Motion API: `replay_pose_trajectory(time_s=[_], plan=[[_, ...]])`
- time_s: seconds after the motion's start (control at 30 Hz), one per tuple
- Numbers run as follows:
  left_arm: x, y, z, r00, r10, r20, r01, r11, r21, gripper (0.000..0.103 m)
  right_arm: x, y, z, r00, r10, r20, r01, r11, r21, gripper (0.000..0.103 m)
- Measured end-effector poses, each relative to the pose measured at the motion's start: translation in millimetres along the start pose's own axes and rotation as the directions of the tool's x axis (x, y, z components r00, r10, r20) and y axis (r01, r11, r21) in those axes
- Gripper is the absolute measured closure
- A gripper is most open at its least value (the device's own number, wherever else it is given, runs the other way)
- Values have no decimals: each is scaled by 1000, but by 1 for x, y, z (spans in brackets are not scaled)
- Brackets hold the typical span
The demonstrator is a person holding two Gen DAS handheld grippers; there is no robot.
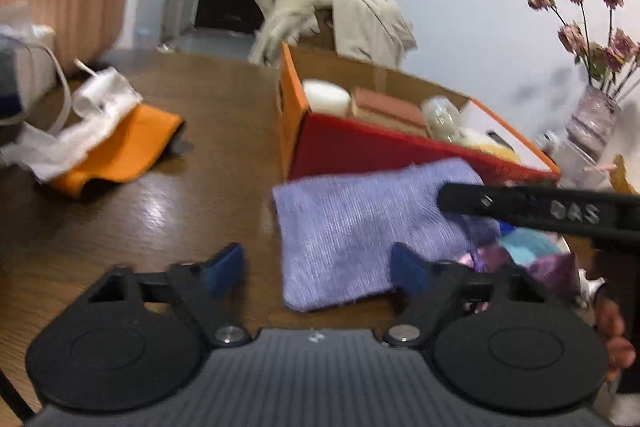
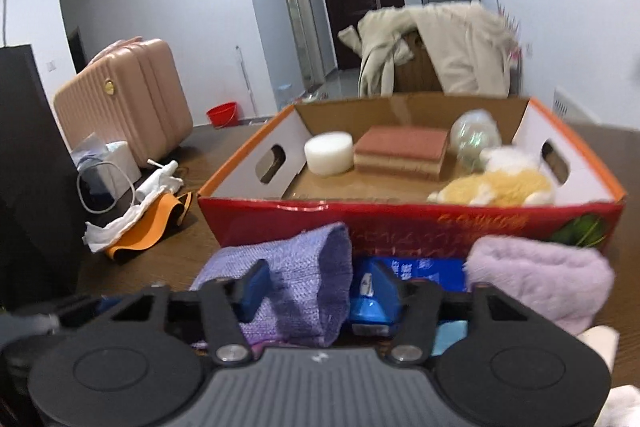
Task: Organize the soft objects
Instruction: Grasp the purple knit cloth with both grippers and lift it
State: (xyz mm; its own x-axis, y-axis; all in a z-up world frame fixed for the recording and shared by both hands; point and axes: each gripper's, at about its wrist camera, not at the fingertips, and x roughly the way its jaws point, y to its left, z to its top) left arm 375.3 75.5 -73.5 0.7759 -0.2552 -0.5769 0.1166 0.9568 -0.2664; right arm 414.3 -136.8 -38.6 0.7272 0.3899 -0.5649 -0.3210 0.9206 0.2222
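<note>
a lilac knitted cloth [image 1: 340, 227] lies on the dark wooden table [image 1: 200, 147] just in front of a red-and-orange cardboard box [image 1: 360, 147], seen from the left wrist camera. the left gripper [image 1: 316, 269] stands partly open, its right blue pad [image 1: 408, 267] over the cloth's near edge and its left pad [image 1: 224, 267] over bare table; whether either pad touches the cloth cannot be told, and nothing is pinched between them. the right gripper's black finger [image 1: 520, 211] reaches in from the right across the cloth's far corner. in the box sit a white round foam block [image 1: 326, 97], a pink-and-tan layered sponge [image 1: 388, 111] and a clear crinkled ball [image 1: 440, 115]. this view alone shows a vase of dried roses [image 1: 592, 111] at right and part of a hand [image 1: 616, 339] low at right. an orange cloth [image 1: 124, 151] under white wrapping lies at left.

from the right wrist camera, the right gripper [image 2: 318, 293] is about a third open with a raised fold of the same cloth [image 2: 296, 287] between its blue pads; the left pad [image 2: 256, 291] lies against it, and a firm squeeze cannot be confirmed. a blue packet [image 2: 416, 267] and a fluffy lilac cloth [image 2: 540, 283] lie beside it. only here is the box's [image 2: 400, 227] yellow-and-white plush toy [image 2: 500, 183] clearly seen, with a pink suitcase [image 2: 124, 99] beyond.
</note>
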Motion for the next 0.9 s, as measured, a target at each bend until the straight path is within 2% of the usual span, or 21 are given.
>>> replay_pose_trajectory(time_s=[0.03,0.07,0.1,0.13,0.2,0.3,0.4,0.57,0.73,0.9], plan=[[0,0,0,1000,-16,3,16,1000,1,51,3,0,-1,1000,11,-6,-11,1000,5,74],[1,1,-1,999,-41,-5,41,999,-2,68,6,0,-2,1000,18,-14,-18,1000,6,80],[1,2,-1,999,-41,-2,41,999,-5,80,9,1,-3,1000,15,-20,-15,1000,1,88],[1,2,-1,999,-42,-2,42,999,-4,86,10,2,-4,1000,10,-20,-10,1000,-3,94],[-2,3,1,998,-60,4,60,998,-16,93,9,7,-4,1000,12,-14,-12,1000,-29,98],[-18,-3,7,996,-77,44,77,997,13,95,-6,24,-1,999,21,39,-17,995,-98,98],[-45,-14,16,992,-85,89,82,996,32,95,-33,42,3,994,6,108,14,982,-188,98],[-98,-38,24,980,-134,148,123,989,81,95,-88,55,9,981,12,191,32,974,-226,98],[-144,-59,6,970,-190,149,178,980,90,95,-139,57,-7,980,9,200,32,979,-200,98],[-165,-74,-36,968,-239,81,232,969,91,96,-173,53,-54,990,2,141,22,986,-167,98]])
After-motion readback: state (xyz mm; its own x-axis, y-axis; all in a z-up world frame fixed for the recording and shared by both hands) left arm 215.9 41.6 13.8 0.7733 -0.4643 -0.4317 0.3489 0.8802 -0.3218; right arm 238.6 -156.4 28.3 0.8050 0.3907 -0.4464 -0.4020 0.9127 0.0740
